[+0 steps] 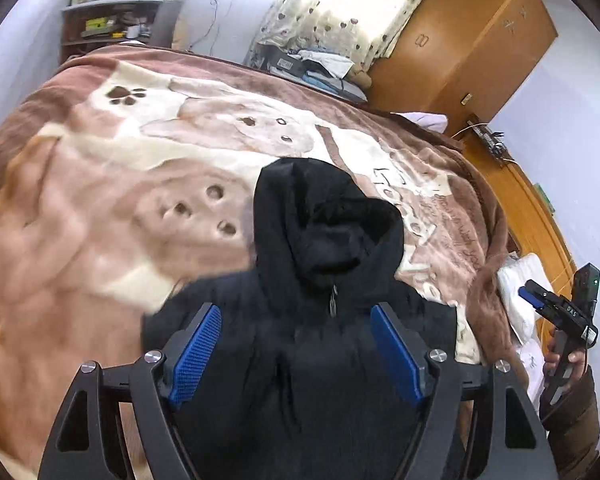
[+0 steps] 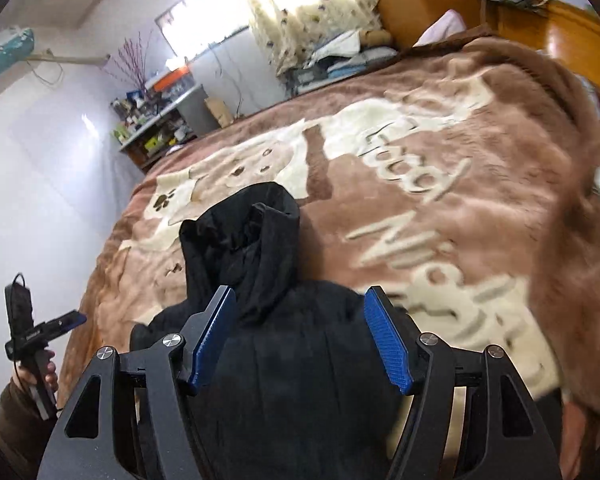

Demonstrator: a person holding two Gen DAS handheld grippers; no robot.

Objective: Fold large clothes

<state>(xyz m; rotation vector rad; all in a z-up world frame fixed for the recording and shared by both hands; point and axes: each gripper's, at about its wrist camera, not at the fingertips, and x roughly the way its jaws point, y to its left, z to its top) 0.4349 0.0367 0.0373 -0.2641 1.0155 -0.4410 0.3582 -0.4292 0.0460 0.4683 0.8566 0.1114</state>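
A black hooded jacket (image 1: 328,216) lies on the brown blanket (image 1: 100,208) of a bed, hood pointing away from me and its front zip facing up. My left gripper (image 1: 296,310) hovers over the jacket's chest, jaws open, with nothing between its blue pads (image 1: 198,348). In the right wrist view the same jacket (image 2: 252,240) spreads beneath my right gripper (image 2: 300,292), which is open too, its pads (image 2: 388,340) clear of the cloth. Each view catches the other hand-held gripper off to one side: the right gripper (image 1: 556,304) and the left gripper (image 2: 60,322).
The blanket (image 2: 440,184) with its bear print and lettering covers the whole bed. A cluttered shelf (image 1: 112,20) stands at the far left. A wooden wardrobe (image 1: 472,40) and a spotted curtain (image 1: 356,4) are behind the bed. White bags (image 1: 520,292) lie at its right edge.
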